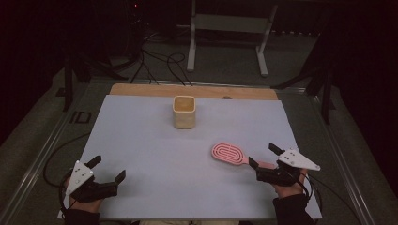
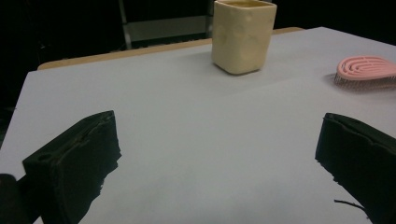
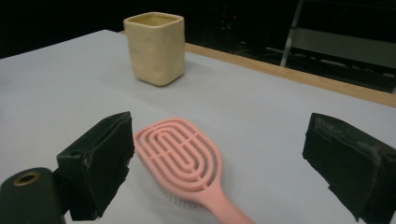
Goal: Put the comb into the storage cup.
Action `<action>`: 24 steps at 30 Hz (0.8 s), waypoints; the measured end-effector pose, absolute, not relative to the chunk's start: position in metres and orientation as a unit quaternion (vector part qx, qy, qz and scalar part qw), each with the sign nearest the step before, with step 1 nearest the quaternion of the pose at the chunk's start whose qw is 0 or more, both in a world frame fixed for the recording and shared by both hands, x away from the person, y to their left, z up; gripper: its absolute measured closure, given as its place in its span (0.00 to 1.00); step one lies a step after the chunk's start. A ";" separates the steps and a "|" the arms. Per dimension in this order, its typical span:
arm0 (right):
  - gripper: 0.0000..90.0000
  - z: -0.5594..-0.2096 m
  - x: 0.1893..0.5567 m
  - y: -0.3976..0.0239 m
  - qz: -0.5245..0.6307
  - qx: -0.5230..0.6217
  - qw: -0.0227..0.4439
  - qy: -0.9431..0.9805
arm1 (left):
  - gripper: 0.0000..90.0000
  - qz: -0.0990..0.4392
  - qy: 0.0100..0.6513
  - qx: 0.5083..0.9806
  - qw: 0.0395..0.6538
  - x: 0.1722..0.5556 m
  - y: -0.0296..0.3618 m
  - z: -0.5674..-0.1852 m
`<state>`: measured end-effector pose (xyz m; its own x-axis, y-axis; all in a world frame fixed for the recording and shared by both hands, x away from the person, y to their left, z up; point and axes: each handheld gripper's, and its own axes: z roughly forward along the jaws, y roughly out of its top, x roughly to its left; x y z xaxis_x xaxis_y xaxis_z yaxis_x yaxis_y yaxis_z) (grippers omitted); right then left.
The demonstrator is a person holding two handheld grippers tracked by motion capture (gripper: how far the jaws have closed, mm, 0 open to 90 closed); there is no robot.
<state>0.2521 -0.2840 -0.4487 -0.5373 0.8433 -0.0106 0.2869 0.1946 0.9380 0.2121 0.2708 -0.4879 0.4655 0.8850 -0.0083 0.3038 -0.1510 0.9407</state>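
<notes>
Pink hairbrush (image 1: 228, 153) lay bristles down, near right on white sheet (image 1: 155, 154), handle between spread jaws of right gripper (image 1: 265, 157), unclamped. Cream cup (image 1: 184, 112) stood far centre. Left gripper (image 1: 109, 169) near left, jaws apart, nothing between.

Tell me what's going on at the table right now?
A person holds a hand-held gripper in each hand over a white table. The right hand-held gripper is open, its jaws standing either side of the handle of a pink hairbrush lying on the table, not pressing it. The left hand-held gripper is open and holds nothing. A cream cup stands upright farther back.
</notes>
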 end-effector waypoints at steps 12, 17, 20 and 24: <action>0.10 -0.437 0.278 -0.290 0.488 0.397 0.269 0.730 | 0.00 0.298 0.426 0.698 0.492 0.212 0.270 -0.488; 0.10 -0.433 0.286 -0.292 0.475 0.406 0.273 0.732 | 0.00 0.299 0.425 0.700 0.490 0.212 0.269 -0.488; 0.10 -0.436 0.290 -0.296 0.469 0.422 0.268 0.728 | 0.00 0.300 0.423 0.699 0.493 0.212 0.269 -0.488; 0.14 -0.445 0.292 -0.297 0.459 0.435 0.262 0.729 | 0.00 0.300 0.422 0.699 0.493 0.212 0.269 -0.487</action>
